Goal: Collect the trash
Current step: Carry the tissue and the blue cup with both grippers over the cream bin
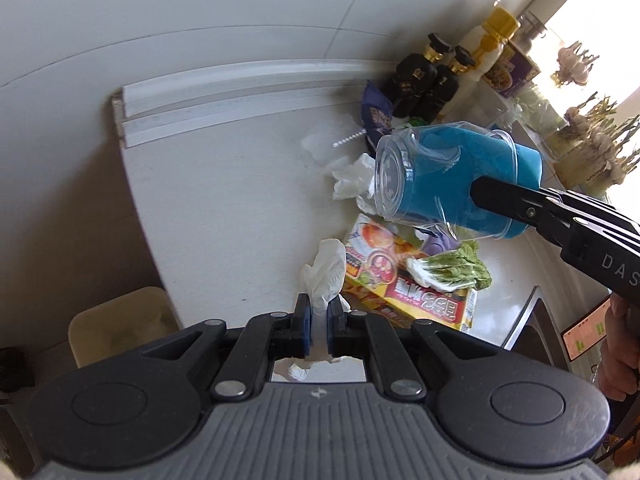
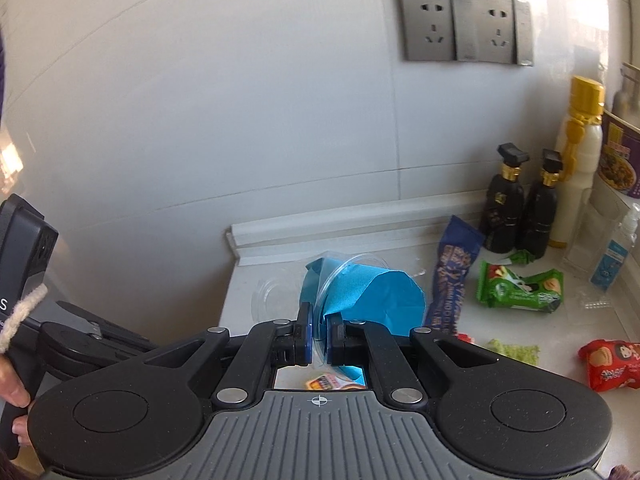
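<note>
Left tongs (image 1: 318, 322) are clamped on a white tissue (image 1: 325, 276), while right tongs (image 2: 318, 336) grip the rim of a clear cup (image 1: 436, 180) holding blue paper (image 2: 372, 292), raised above the littered surface (image 1: 224, 208).

Bright blue paper (image 1: 448, 184) fills the clear plastic cup (image 1: 394, 174), vivid against the pale grey-white surface (image 1: 224, 208). White crumpled tissue (image 1: 326, 276) sits between the left tool's (image 1: 319, 326) blue pads. A red-and-yellow printed box (image 1: 404, 292) carries a green leaf with a white stem (image 1: 452, 270). In the right view: a green wrapper (image 2: 520, 288), a red snack pack (image 2: 612, 364), a dark blue wrapper (image 2: 454, 268), two black gold-collared bottles (image 2: 504, 216) and grey sockets (image 2: 466, 26).
</note>
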`<state>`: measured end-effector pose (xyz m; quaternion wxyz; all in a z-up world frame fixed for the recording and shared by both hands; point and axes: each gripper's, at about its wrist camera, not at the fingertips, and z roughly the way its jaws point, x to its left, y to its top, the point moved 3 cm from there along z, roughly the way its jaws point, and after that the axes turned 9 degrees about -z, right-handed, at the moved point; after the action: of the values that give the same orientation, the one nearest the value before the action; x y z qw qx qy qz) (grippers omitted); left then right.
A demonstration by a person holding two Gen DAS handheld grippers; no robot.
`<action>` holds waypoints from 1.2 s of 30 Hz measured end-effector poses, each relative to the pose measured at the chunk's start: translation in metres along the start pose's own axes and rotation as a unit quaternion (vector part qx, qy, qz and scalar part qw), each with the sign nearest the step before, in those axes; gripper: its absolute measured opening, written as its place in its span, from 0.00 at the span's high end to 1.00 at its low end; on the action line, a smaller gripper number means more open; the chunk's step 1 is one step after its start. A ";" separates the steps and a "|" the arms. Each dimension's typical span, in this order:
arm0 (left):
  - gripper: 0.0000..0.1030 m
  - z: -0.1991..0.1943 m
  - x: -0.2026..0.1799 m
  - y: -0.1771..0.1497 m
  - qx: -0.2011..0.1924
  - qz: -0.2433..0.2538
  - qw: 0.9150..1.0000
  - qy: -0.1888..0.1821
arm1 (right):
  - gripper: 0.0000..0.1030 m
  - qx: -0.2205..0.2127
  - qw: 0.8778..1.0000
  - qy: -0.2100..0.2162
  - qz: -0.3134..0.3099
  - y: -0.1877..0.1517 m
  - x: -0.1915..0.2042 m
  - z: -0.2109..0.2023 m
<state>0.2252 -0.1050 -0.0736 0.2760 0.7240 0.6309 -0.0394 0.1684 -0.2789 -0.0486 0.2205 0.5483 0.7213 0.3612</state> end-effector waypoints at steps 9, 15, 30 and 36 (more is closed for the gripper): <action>0.94 -0.029 0.032 -0.007 -0.022 -0.018 1.000 0.013 | 0.95 0.016 1.000 0.015 -0.020 0.006 0.045 0.007; 0.94 -0.044 0.055 -0.015 -0.033 -0.028 0.999 0.027 | 0.95 0.033 0.999 0.021 -0.031 0.007 0.076 0.015; 0.94 -0.058 0.130 -0.032 -0.047 -0.069 0.994 0.067 | 0.94 0.092 0.990 0.055 -0.092 0.008 0.160 0.058; 0.94 -0.048 0.170 -0.044 -0.049 -0.090 0.991 0.081 | 0.94 0.115 0.983 0.072 -0.121 0.001 0.201 0.096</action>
<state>0.2042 0.0704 -0.1180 0.2546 0.6509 0.7147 0.0263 0.1771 -0.0612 -0.0934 0.1454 0.4510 0.8332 0.2849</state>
